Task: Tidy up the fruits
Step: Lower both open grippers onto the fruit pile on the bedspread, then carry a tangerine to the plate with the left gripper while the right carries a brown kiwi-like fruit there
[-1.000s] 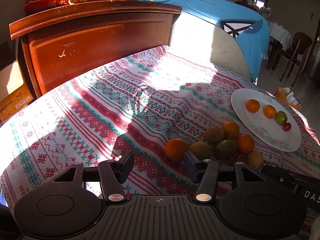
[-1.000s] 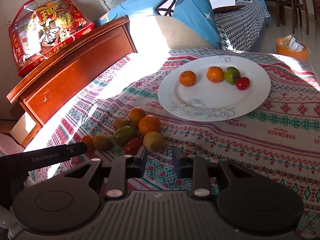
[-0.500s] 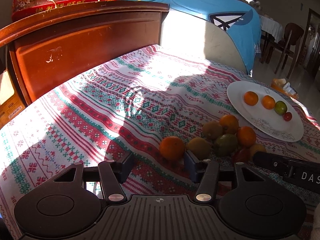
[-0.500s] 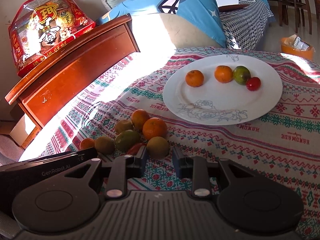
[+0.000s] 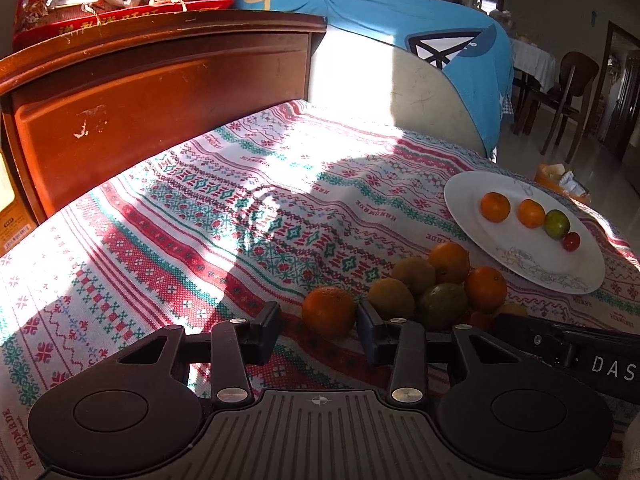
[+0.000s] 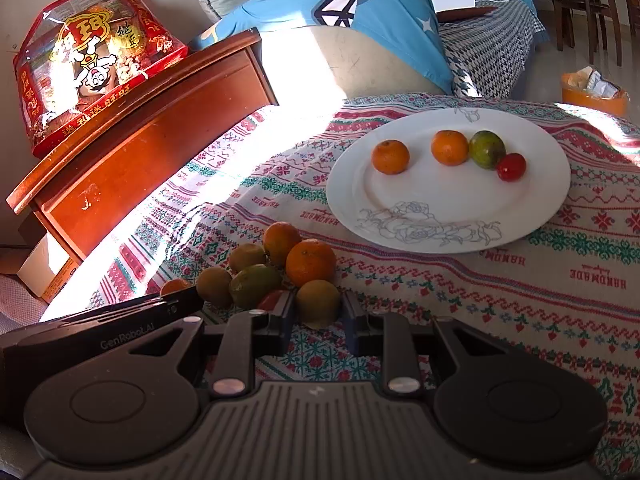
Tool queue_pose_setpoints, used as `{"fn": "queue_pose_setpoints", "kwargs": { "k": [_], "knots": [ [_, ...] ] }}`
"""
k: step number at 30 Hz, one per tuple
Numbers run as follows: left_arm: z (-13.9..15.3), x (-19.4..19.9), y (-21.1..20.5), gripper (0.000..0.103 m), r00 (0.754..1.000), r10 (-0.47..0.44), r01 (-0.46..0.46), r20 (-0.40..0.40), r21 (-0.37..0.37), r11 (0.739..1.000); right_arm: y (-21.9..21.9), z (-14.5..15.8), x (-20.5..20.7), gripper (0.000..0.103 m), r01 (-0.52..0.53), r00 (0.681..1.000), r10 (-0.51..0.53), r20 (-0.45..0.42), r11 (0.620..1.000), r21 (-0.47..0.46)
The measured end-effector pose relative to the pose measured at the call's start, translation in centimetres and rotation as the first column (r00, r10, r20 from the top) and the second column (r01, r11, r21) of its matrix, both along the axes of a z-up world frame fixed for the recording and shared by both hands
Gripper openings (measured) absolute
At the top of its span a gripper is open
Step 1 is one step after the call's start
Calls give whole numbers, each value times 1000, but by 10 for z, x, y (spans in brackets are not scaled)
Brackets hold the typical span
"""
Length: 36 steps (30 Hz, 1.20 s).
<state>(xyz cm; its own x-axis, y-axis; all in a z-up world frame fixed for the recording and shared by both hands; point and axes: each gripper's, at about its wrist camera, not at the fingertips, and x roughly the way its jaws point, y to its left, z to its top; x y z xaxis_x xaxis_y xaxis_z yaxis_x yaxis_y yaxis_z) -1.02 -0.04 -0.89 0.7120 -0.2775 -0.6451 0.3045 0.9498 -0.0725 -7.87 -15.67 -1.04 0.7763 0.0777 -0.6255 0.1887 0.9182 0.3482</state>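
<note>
A pile of several fruits lies on the patterned cloth: oranges, brown kiwis, a green one and a red one. My left gripper (image 5: 318, 326) is open, and the leftmost orange (image 5: 329, 311) sits just ahead of and between its fingertips. My right gripper (image 6: 318, 318) is open and straddles a brown kiwi (image 6: 318, 303) at the near edge of the pile. A white plate (image 6: 400, 196) behind the pile holds two oranges (image 6: 390, 157), a green fruit (image 6: 487, 149) and a small red tomato (image 6: 511, 166). The plate (image 5: 472, 216) also shows at the right of the left wrist view.
A wooden cabinet (image 5: 160, 92) stands along the cloth's far left, with a red snack bag (image 6: 92, 76) on top. A sofa with a blue cushion (image 6: 360, 12) is behind. An orange bin (image 6: 592, 92) and chairs stand on the floor at the far right.
Both grippers have moved forward to the fruit pile. The kiwi now lies between the right fingers and the orange between the left fingertips. Neither jaw gap has changed.
</note>
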Motion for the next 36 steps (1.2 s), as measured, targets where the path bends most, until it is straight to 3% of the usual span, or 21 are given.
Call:
{"fn": "queue_pose_setpoints", "kwargs": {
  "k": [6, 24, 36],
  "knots": [
    [3, -2, -1, 26, 1000, -1, 1, 15, -3, 1000, 0, 2, -1, 26, 7, 1000, -7, -5, 1000, 6],
    [33, -25, 2, 26, 999, 18, -15, 50, -49, 999, -4, 27, -23, 26, 19, 999, -18, 39, 1000, -14],
    [78, -38, -21, 26, 988, -76, 88, 131, -93, 992, -30, 71, -45, 26, 82, 989, -79, 123, 996, -21]
  ]
}}
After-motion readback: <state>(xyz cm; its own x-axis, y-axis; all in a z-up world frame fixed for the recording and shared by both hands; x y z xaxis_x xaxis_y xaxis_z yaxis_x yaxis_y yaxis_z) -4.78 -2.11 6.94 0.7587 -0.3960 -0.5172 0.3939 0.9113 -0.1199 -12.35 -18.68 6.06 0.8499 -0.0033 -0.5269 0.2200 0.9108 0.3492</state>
